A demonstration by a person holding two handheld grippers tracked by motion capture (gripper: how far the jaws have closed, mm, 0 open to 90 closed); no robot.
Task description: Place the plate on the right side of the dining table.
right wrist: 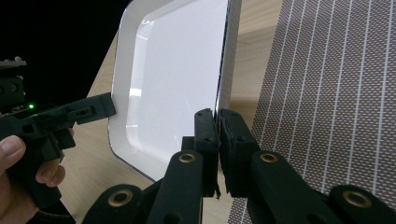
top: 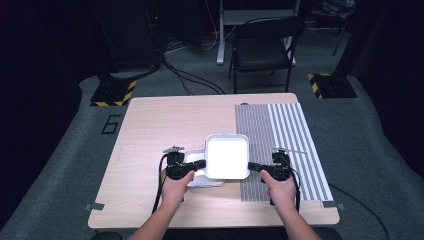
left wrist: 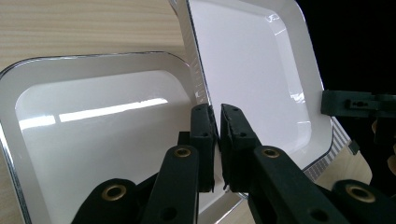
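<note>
The upper white tray (top: 227, 156) is sitting face-up, level, near the table's (top: 150, 125) middle; it is nearly square, so no long axis is showing. It is overlapping a lower white tray (top: 200, 179) and the striped mat's (top: 290, 135) edge. The left gripper (top: 200, 164) is pinching its left rim, the right gripper (top: 253, 167) its right rim, jaws nearly closed on each. The left gripper view is showing the lower tray's (left wrist: 93, 140) hollow beside the upper tray (left wrist: 247, 70); the right gripper view is showing the upper tray (right wrist: 173, 70) and mat weave (right wrist: 327, 93).
</note>
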